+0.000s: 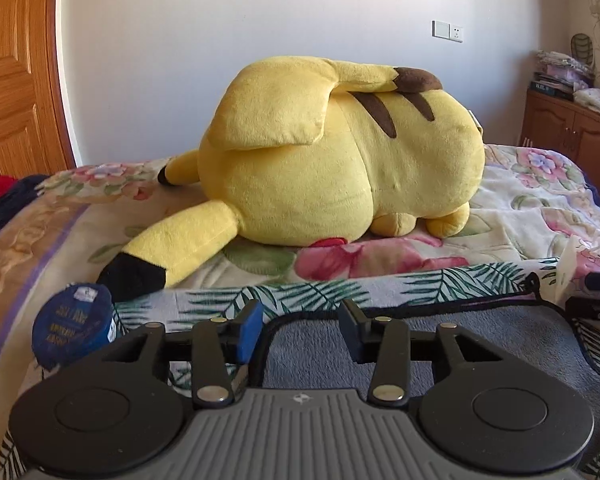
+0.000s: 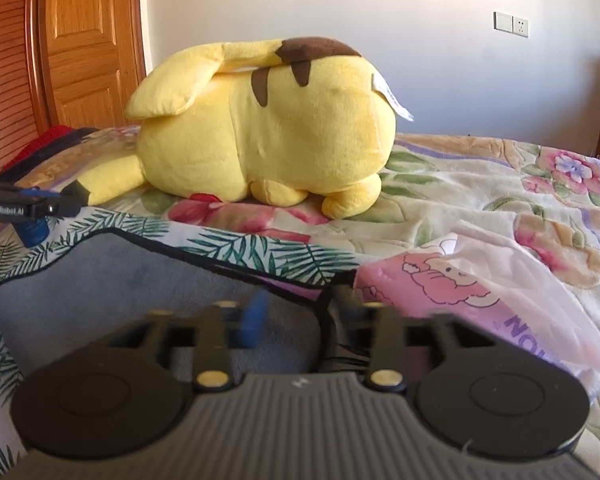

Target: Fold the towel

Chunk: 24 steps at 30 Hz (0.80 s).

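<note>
The towel (image 1: pixel 439 336) lies flat on the bed, grey in the middle with a black outline and a border of green palm leaves. It also shows in the right wrist view (image 2: pixel 112 280). My left gripper (image 1: pixel 301 330) is open and empty, low over the towel's left part near its far edge. My right gripper (image 2: pixel 300 316) is open and empty, blurred, over the towel's right far edge. The left gripper's tip shows at the left of the right wrist view (image 2: pixel 32 216); the right gripper's tip shows at the right edge of the left wrist view (image 1: pixel 595 300).
A big yellow plush toy (image 1: pixel 339 152) lies on the floral blanket (image 1: pixel 539 208) just beyond the towel. A dark blue round tin (image 1: pixel 72 326) stands left of the left gripper. A pink and white plastic bag (image 2: pixel 479 292) lies right of the towel. A wooden cabinet (image 1: pixel 571 132) stands at the far right.
</note>
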Tool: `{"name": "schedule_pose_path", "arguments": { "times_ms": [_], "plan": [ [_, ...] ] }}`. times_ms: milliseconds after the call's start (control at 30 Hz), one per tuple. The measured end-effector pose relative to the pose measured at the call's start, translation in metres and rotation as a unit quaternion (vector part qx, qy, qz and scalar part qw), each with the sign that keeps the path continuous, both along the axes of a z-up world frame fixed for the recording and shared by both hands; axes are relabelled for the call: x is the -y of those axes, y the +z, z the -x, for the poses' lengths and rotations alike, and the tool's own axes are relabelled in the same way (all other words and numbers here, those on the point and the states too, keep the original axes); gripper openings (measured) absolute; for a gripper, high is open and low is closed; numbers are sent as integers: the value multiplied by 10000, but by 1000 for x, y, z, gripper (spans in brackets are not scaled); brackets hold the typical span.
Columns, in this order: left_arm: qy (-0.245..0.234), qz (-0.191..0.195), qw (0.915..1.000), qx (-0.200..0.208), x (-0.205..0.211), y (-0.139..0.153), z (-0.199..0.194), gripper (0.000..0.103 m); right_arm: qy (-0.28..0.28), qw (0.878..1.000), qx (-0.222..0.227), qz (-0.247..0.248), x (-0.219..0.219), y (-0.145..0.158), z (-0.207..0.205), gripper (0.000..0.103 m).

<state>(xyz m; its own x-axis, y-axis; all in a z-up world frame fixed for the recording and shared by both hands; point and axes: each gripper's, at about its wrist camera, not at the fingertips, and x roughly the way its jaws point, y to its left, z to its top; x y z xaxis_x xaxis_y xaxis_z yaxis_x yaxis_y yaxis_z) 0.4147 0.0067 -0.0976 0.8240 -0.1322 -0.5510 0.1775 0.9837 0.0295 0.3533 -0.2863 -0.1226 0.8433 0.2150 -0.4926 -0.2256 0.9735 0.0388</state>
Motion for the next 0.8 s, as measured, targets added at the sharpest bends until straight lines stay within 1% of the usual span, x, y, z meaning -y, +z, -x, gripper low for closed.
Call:
{"name": "schedule_pose_path", "arguments": {
  "times_ms": [133,200,267,533,700,800],
  "plan": [
    [-69,8,10000,-51,4,1,9,28,32,10000,-21,-39,0,6,6,60],
    [-123,28,9999,-57,7,4,15,32,64,10000,-19,-27,-1,10,12,60],
    [-182,4,9998,-45,12,9,21,35,96,10000,4,-13,-2,16,19,60],
    [-353,-91,9993,-12,27,32,49,37,223,9997,14,-116,-3,45,55,60],
    [-505,-230,9984,62,35,52,70,37,222,9996,28,-166,-4,64,78,60],
    [-549,-241,9981,113,38,66,83,37,226,9996,97,-133,-6,76,93,60]
  ]
}}
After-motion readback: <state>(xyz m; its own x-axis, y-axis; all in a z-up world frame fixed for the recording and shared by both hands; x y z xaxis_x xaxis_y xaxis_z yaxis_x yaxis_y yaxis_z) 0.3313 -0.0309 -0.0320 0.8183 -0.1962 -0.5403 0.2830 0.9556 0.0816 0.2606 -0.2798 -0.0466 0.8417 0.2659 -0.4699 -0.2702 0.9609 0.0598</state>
